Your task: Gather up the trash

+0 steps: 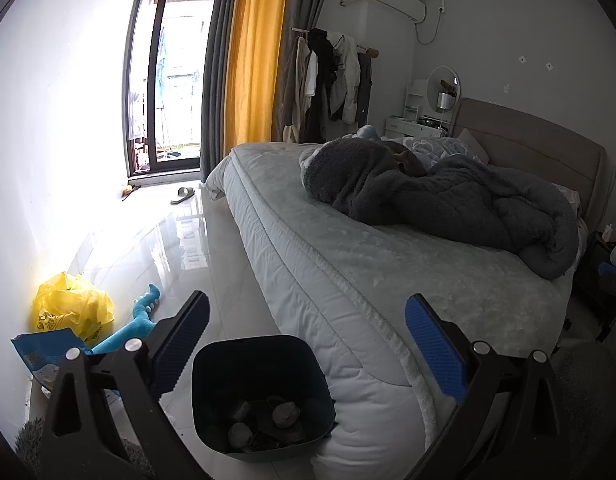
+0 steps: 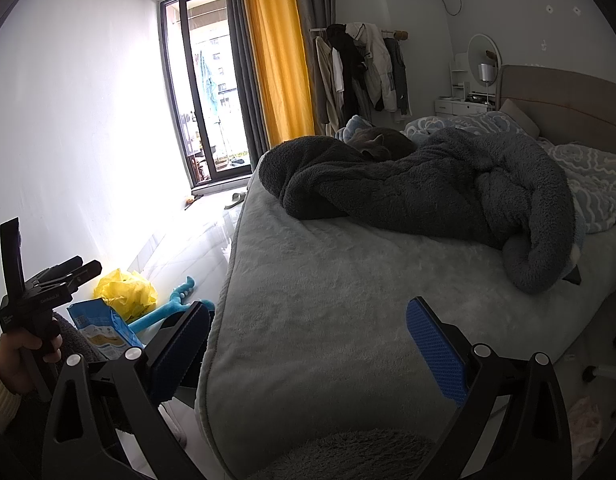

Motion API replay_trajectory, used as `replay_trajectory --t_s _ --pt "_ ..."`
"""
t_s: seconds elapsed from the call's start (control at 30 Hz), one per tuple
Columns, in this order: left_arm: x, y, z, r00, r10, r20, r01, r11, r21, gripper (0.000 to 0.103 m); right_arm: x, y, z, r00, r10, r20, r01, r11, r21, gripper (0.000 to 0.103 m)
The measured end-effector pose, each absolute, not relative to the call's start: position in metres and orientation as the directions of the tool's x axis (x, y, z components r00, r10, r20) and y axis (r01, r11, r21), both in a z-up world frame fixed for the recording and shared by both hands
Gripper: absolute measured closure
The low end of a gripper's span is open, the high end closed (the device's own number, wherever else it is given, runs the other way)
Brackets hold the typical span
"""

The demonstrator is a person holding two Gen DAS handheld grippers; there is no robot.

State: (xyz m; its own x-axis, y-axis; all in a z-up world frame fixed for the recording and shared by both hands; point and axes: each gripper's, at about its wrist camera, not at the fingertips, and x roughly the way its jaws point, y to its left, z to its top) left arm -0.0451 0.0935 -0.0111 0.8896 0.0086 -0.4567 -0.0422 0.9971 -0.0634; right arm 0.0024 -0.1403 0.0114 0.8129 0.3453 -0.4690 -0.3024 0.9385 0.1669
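- A strip of glossy floor (image 1: 196, 248) runs between the white wall on the left and the bed (image 1: 347, 264), reaching back to the balcony door (image 1: 172, 80); the mattress corner juts toward both cameras.
- The left gripper (image 1: 308, 340) is spread wide with nothing between its blue pads, hovering over the dark trash bin (image 1: 264, 396), which stands on the floor touching the mattress corner.
- The bin holds several crumpled grey wads and some flat dark scraps at its bottom.
- By the wall, left of that gripper, lie a yellow plastic bag (image 1: 72, 304), a blue printed pouch (image 1: 40, 352) and a blue toy (image 1: 136, 324), close together.
- The right gripper (image 2: 311, 344) is likewise wide open and empty, over the bed's near corner, well apart from the floor litter.
- A dark fleece blanket (image 2: 427, 188) is heaped on the bed.
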Motion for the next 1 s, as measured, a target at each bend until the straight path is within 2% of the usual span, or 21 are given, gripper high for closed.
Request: replay_trajectory --t_s 1.0 --pt "-0.0447 0.0954 -0.0116 0.884 0.015 -0.468 -0.051 0.997 -0.066 0.003 0.0014 -0.1396 0.0118 0.814 0.342 -0.469 -0.3 0.94 0.164 0.003"
